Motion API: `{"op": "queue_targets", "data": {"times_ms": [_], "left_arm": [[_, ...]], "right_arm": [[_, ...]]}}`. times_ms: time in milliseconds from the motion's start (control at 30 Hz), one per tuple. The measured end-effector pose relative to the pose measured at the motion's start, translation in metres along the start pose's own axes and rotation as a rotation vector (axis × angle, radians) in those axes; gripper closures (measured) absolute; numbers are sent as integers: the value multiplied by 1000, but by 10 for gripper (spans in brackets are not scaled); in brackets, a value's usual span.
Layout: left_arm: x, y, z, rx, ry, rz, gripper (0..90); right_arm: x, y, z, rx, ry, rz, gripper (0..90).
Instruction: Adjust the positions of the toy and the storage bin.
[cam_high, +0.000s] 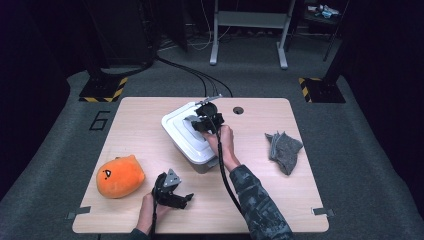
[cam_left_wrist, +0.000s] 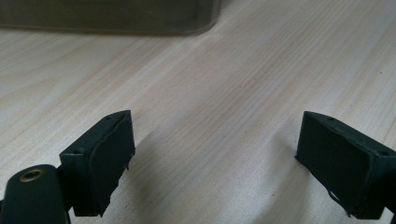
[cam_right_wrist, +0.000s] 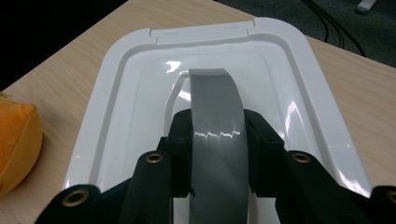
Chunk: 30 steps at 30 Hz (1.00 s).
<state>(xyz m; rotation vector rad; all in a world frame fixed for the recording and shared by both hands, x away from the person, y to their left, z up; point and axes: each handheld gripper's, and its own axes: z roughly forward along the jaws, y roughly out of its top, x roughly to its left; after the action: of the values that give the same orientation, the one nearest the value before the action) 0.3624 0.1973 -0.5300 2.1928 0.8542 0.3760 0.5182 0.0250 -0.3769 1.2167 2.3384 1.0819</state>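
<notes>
Lid handle (cam_right_wrist: 215, 140) — the grey arched strap in the middle of the white lid (cam_right_wrist: 121, 84) — sat between the pads of my right gripper (cam_right_wrist: 217, 154), which looked clamped on both its flanks. The lid lay on its grey bin (cam_high: 200, 162) near the middle of the desk (cam_high: 250, 200). My left gripper (cam_left_wrist: 215, 158) rested low over bare wood at the near edge, jaws wide apart and holding nothing.

What worried me was the handle's glossy plastic: with only its sides pinched, a lift could let it slide out of the pads. If the lid was snapped on tight, the whole bin might have come up too, or tipped, since nothing braced it. A skewed pull could also have jammed one corner of the lid.

The desk was pale wood with a cable hole near the far edge; an orange plush toy (cam_high: 120, 176) lay to the left and a crumpled grey cloth (cam_high: 284, 150) to the right, both well apart from the bin. Around it the room was dark — grey carpet, black cables, hazard-striped stand feet.
</notes>
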Motion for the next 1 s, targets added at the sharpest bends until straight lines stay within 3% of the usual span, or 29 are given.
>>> {"op": "queue_targets", "data": {"times_ms": [133, 300, 367, 467, 600, 767, 1000], "left_arm": [[0, 0, 0, 0, 2, 2, 111], [1, 0, -1, 5, -6, -2, 111], [0, 0, -1, 4, -4, -5, 111], [2, -1, -3, 7, 17, -1, 111], [2, -4, -5, 5, 13, -16, 111], [2, -4, -5, 5, 13, -16, 110], [2, -4, -5, 5, 13, -16, 111]], "right_arm": [[4, 0, 1, 13, -7, 40, 666], [9, 2, 5, 0, -11, 45, 666], [14, 3, 5, 7, -13, 68, 666], [20, 4, 7, 6, -16, 56, 666], [26, 5, 7, 6, -22, 48, 666], [24, 5, 10, -3, -10, 79, 666], [23, 5, 9, -3, -7, 64, 666]]}}
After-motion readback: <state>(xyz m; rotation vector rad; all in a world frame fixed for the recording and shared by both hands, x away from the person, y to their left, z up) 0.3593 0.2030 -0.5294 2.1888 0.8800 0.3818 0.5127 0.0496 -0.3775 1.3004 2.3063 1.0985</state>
